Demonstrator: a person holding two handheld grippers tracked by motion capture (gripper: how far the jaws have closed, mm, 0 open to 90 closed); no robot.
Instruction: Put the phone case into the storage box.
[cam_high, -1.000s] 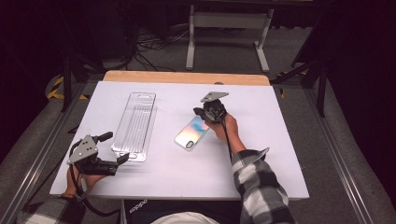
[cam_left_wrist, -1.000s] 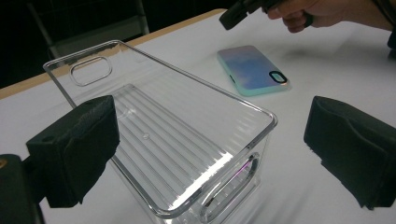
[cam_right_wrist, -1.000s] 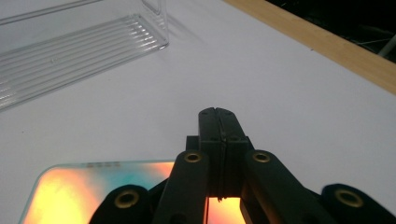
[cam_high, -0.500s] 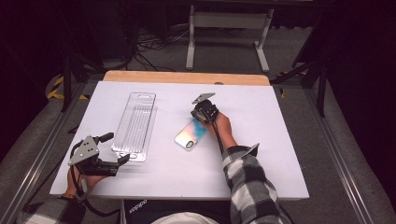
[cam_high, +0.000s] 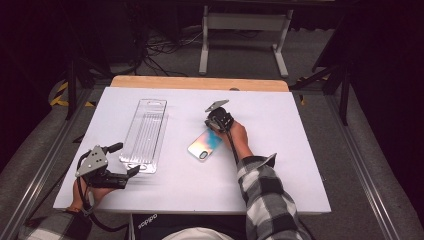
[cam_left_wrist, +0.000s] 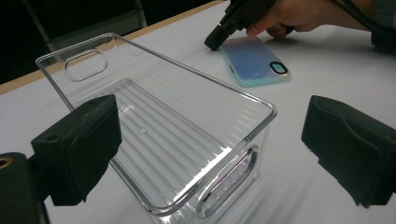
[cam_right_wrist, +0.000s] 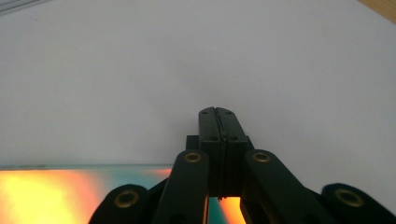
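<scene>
White rectangular tabletop (cam_high: 300, 165) with a bare wooden strip (cam_high: 200, 83) along the far edge. Lying directly on it: long clear ribbed plastic tray (cam_high: 145, 134) toward the left edge, running near to far; iridescent rounded phone case with teal rim (cam_high: 205, 144) near the middle, set at an angle, apart from the tray.

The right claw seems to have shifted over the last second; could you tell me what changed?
The right claw, jaws shut with nothing between them, came down and toward the person to the far end of the phone case. The left claw, open, the clear tray and the case stayed put.
</scene>
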